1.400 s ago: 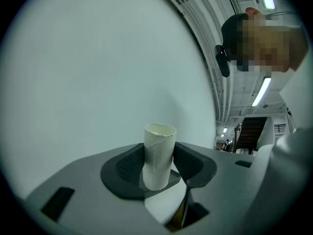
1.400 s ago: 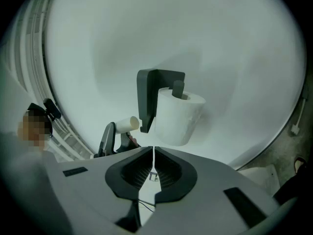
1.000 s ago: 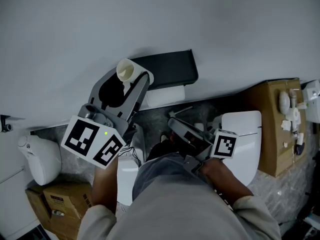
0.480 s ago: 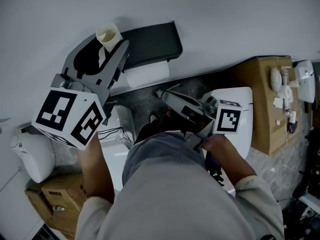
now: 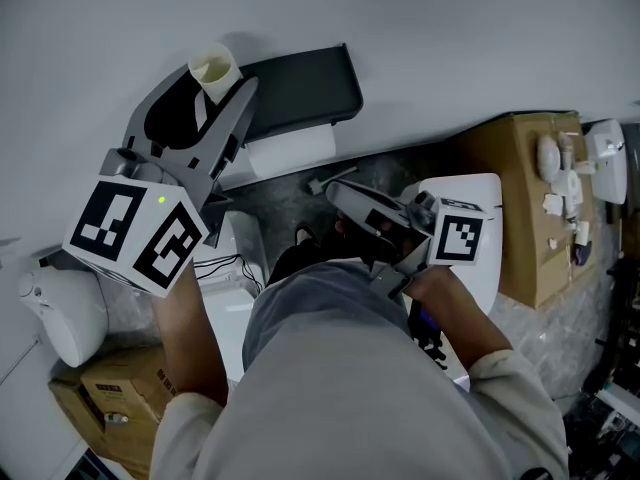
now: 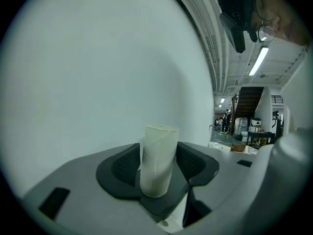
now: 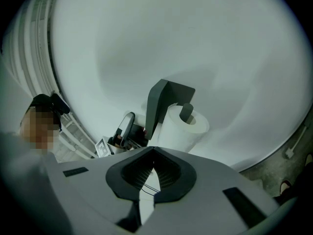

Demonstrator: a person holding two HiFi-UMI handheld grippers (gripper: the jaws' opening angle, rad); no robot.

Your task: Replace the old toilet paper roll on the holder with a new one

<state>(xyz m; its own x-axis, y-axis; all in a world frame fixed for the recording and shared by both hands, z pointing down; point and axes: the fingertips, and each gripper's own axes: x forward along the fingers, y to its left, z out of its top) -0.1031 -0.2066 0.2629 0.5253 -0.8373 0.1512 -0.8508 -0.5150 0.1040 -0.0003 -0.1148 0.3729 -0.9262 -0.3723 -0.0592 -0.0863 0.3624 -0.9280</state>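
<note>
Right now your left claw (image 5: 218, 86), raised against the wall at the far left, pinches the bare cardboard tube (image 6: 157, 159) upright between its pads; its jaws have just eased wider. Your right claw (image 7: 152, 173) is pressed together and empty, lower at the right. A full white roll (image 5: 290, 151) sits on the black holder (image 5: 305, 86) on the wall. The cube (image 5: 135, 233) on your left claw bears black-and-white square markers.

Mock bathroom corner in an industrial hall: wall-mounted paper holder (image 5: 300, 86), toilet (image 5: 478, 193), cardboard box (image 5: 530, 228).
</note>
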